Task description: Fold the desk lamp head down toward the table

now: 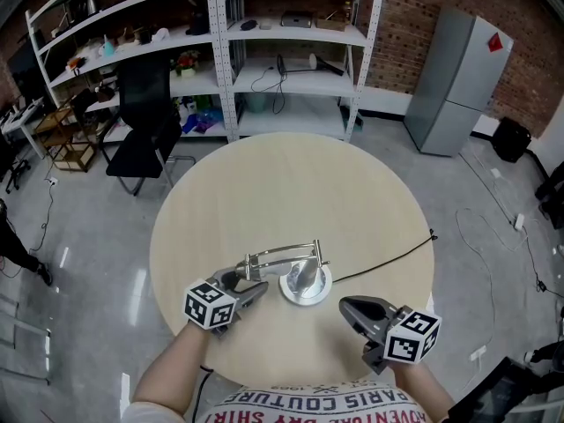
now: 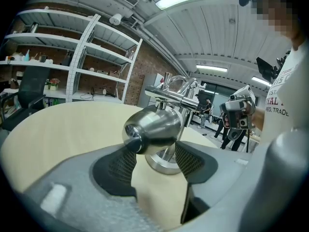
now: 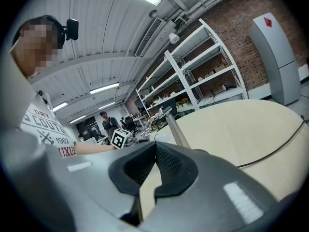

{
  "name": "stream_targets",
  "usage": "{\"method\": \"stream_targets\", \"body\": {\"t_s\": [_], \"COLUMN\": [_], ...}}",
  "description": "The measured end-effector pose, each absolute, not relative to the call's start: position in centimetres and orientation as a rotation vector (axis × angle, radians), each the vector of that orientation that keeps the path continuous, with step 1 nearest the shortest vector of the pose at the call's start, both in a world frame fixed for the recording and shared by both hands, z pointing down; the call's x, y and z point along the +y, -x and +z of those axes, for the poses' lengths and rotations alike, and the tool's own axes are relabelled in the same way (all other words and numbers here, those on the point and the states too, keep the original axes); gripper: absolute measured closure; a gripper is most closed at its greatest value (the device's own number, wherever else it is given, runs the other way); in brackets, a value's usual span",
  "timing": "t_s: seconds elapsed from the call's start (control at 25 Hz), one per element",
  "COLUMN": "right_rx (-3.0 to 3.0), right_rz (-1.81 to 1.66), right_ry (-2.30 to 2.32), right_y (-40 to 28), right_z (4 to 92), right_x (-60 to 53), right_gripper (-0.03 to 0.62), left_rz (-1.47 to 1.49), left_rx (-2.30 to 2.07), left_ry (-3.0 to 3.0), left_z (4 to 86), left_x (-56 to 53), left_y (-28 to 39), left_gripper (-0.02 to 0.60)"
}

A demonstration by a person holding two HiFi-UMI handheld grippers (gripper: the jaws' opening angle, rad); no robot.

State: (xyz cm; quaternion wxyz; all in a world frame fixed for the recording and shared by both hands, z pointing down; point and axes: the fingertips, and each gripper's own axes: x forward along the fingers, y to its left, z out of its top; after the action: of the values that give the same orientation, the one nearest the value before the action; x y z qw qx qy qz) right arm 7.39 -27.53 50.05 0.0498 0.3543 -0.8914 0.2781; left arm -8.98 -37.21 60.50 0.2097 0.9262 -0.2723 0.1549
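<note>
A silver desk lamp stands near the front of the round beige table (image 1: 291, 192), with its round base (image 1: 321, 291) flat on the top. Its jointed arm (image 1: 280, 254) lies folded nearly level above the base. The cone-shaped lamp head (image 1: 302, 274) hangs low over the base. In the left gripper view the lamp head (image 2: 154, 127) sits between the wide-set jaws of my left gripper (image 2: 154, 151), a pad against each side. My left gripper (image 1: 263, 287) reaches in from the left. My right gripper (image 1: 345, 305) rests right of the lamp, shut and holding nothing (image 3: 154, 146).
A black cable (image 1: 388, 258) runs from the lamp base over the table's right edge. Beyond the table stand white shelves (image 1: 291, 69), a black chair (image 1: 145, 122) and a grey cabinet (image 1: 458, 82). People stand far off in both gripper views.
</note>
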Motion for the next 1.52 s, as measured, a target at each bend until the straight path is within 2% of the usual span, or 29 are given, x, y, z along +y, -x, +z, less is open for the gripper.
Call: {"method": "stream_targets", "body": {"t_s": [1.52], "right_rx": [-2.678], "right_rz": [0.859], "right_ry": [-1.123], "right_y": [-9.3], "right_z": [51.5], "right_x": [-27.3], "right_gripper": [0.594], "left_rz": [0.417], "left_rx": [-0.726], "left_ry": [-2.514], "left_z": [64.7], "left_x": [-37.4], "left_y": [6.1], "left_gripper": [0.337]}}
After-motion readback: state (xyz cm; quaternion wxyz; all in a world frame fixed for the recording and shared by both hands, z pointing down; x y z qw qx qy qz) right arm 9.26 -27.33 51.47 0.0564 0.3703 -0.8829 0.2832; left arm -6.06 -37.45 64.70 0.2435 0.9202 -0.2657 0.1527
